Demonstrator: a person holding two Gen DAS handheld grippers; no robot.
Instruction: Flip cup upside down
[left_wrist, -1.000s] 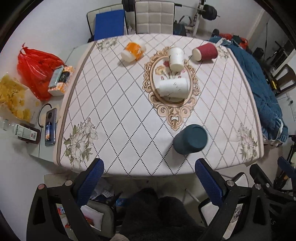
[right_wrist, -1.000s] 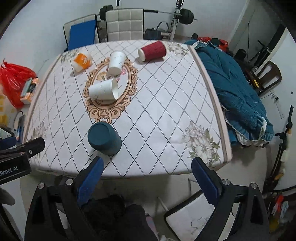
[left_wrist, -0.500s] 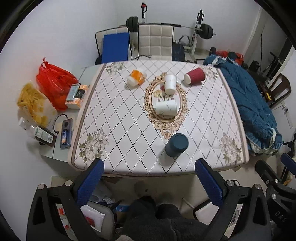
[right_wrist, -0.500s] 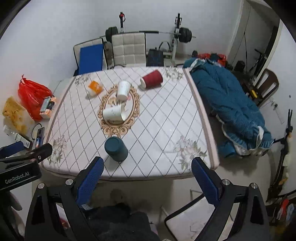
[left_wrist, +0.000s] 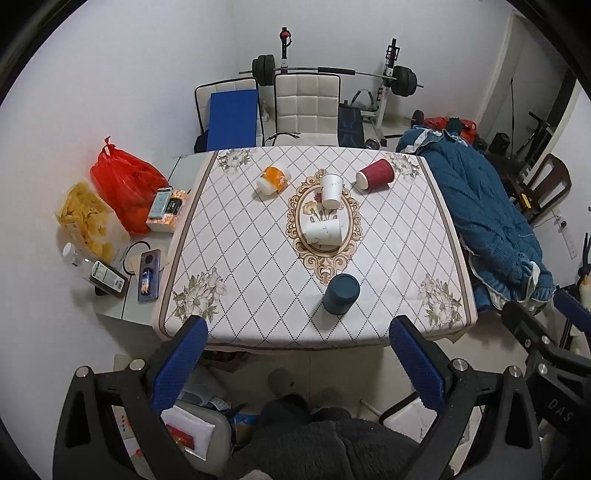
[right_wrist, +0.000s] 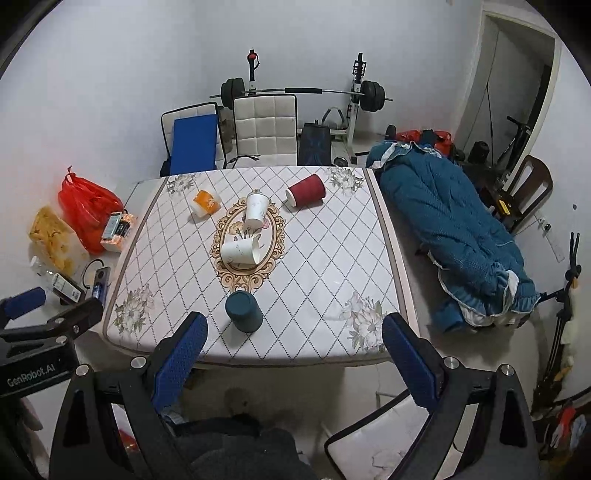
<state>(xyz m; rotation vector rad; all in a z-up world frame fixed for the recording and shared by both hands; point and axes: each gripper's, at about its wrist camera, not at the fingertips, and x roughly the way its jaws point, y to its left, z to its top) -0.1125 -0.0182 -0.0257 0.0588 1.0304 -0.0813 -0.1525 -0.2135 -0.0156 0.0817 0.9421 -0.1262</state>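
Only our right wrist view shows the left gripper (right_wrist: 48, 314); both our grippers (left_wrist: 295, 350) gape, holding nothing, while the dark cup (left_wrist: 341, 294) stands upside down near the table's (left_wrist: 258, 266) front edge

This is looking like a lived-in room at home: a barbell rack (left_wrist: 332, 74) is standing against the far wall behind padded dining chairs (left_wrist: 306, 107), a blue quilt (right_wrist: 450, 229) is lying heaped beside the cloth-covered tabletop (left_wrist: 258, 266), and a red shopping bag (left_wrist: 125, 184) is sitting nearby.
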